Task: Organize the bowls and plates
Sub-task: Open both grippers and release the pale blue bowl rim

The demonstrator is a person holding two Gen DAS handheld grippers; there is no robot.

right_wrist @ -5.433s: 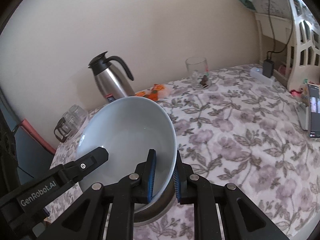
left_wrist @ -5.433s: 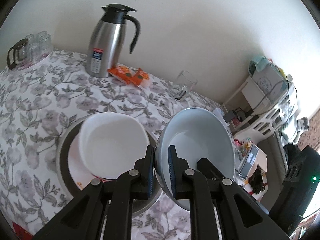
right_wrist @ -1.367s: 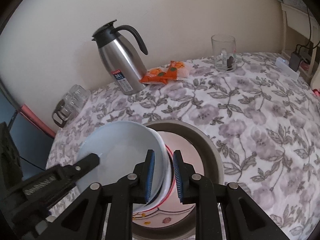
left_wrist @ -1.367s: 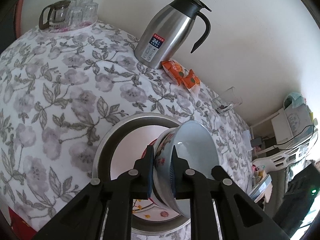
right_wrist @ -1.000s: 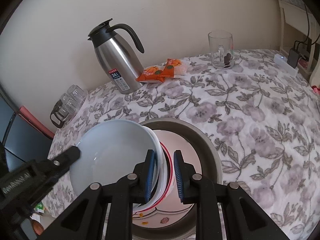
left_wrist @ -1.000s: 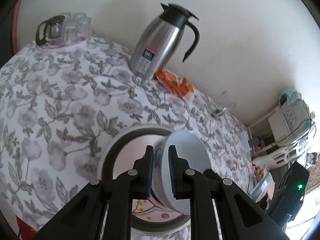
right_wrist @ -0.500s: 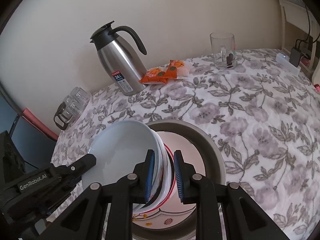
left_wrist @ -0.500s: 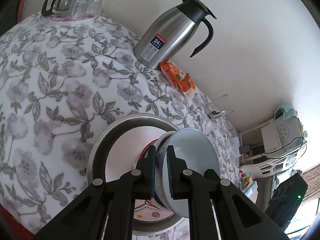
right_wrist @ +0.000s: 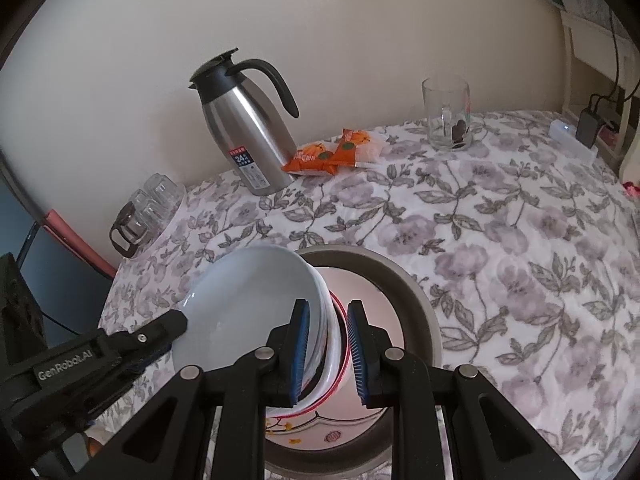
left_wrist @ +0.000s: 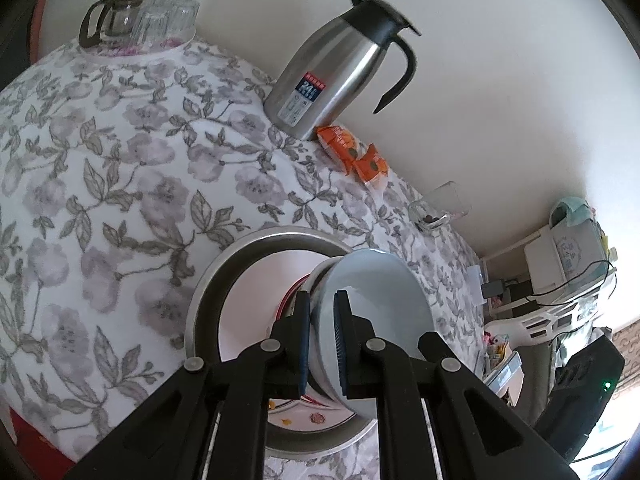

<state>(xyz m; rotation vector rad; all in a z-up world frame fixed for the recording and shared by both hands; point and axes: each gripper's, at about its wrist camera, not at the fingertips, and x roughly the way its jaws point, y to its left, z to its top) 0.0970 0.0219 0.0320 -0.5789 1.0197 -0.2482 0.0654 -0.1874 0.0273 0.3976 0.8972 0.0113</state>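
Bowls (right_wrist: 256, 300) sit stacked and tipped over the metal basin (right_wrist: 420, 308), both grippers clamped on the rims: left (left_wrist: 322, 336) on the blue one, right (right_wrist: 327, 350) pinching several.

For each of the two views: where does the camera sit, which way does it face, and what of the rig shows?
Left wrist: on the left gripper, angled down at its grip on the bowl rim.
Right wrist: on the right gripper, angled down, clamping the bowl stack's opposite rim; the left gripper shows too.
Shared: bowl, metal basin, steel jug.
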